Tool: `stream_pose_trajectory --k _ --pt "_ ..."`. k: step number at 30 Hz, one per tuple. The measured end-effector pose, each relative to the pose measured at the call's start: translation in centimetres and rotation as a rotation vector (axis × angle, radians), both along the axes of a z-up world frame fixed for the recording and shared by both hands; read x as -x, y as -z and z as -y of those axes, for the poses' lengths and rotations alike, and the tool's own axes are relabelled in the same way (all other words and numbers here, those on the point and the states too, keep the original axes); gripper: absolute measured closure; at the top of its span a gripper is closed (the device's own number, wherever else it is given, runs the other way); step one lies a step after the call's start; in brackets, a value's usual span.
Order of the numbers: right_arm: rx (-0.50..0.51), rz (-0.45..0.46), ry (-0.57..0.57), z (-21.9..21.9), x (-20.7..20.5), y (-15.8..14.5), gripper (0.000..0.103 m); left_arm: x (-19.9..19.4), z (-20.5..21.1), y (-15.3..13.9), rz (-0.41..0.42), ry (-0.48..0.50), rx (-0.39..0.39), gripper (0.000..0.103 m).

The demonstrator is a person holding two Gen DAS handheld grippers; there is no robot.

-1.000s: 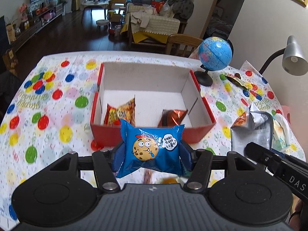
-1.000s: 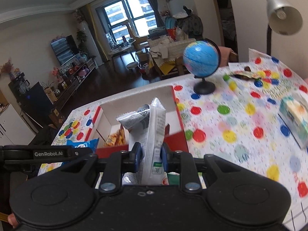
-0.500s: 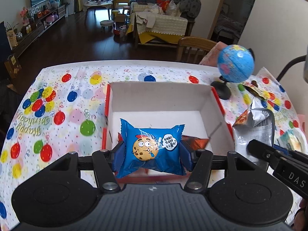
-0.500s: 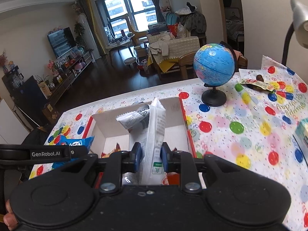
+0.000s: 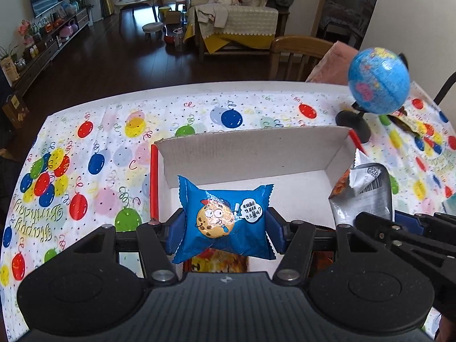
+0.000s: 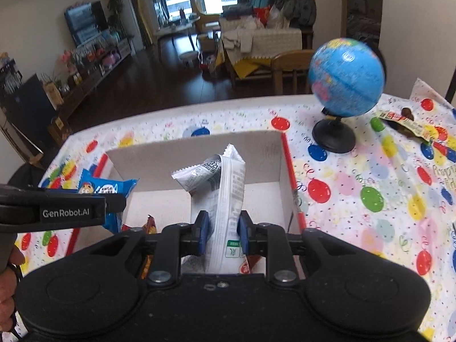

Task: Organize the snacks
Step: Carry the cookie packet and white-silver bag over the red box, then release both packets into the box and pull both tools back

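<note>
My left gripper (image 5: 225,229) is shut on a blue cookie packet (image 5: 223,218) with a cartoon cookie on it, held over the open red-edged cardboard box (image 5: 250,151). My right gripper (image 6: 222,235) is shut on a silver-white snack bag (image 6: 225,188), which stands upright over the same box (image 6: 199,154). The silver bag (image 5: 364,193) shows at the right of the left wrist view, the blue packet (image 6: 107,188) at the left of the right wrist view. Orange snack packets (image 5: 218,262) lie on the box floor below the grippers.
A blue globe (image 6: 346,78) on a black stand sits right of the box. A flat snack wrapper (image 6: 404,122) lies beyond it on the balloon-print tablecloth (image 5: 85,171). A wooden chair (image 5: 299,52) stands behind the table's far edge. A hand (image 6: 8,285) shows at lower left.
Both grippers have moved forward and down over the box with their packets still held. The box and globe now look nearer; the box's front wall has slipped out of sight.
</note>
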State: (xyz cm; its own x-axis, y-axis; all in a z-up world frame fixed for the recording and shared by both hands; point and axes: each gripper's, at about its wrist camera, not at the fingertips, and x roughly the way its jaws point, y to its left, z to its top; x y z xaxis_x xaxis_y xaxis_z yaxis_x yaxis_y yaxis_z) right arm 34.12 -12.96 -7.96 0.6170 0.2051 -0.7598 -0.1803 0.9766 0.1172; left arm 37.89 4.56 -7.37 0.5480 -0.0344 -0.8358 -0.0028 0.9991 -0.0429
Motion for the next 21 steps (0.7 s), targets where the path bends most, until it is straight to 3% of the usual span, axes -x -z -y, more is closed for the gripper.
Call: stream_pose_trajectory --k 13,21 --pt "0.065 -0.096 -0.013 -1.5 -4.0 3.8 0.082 -3.4 0.2 4.2 -0.083 0.045 -0.026 0.044" --pt "0.071 -0.125 0.004 -1.4 -4.4 4.3 0.078 -4.2 -0.1 5.7 -0.133 0.032 -0.009 0.042"
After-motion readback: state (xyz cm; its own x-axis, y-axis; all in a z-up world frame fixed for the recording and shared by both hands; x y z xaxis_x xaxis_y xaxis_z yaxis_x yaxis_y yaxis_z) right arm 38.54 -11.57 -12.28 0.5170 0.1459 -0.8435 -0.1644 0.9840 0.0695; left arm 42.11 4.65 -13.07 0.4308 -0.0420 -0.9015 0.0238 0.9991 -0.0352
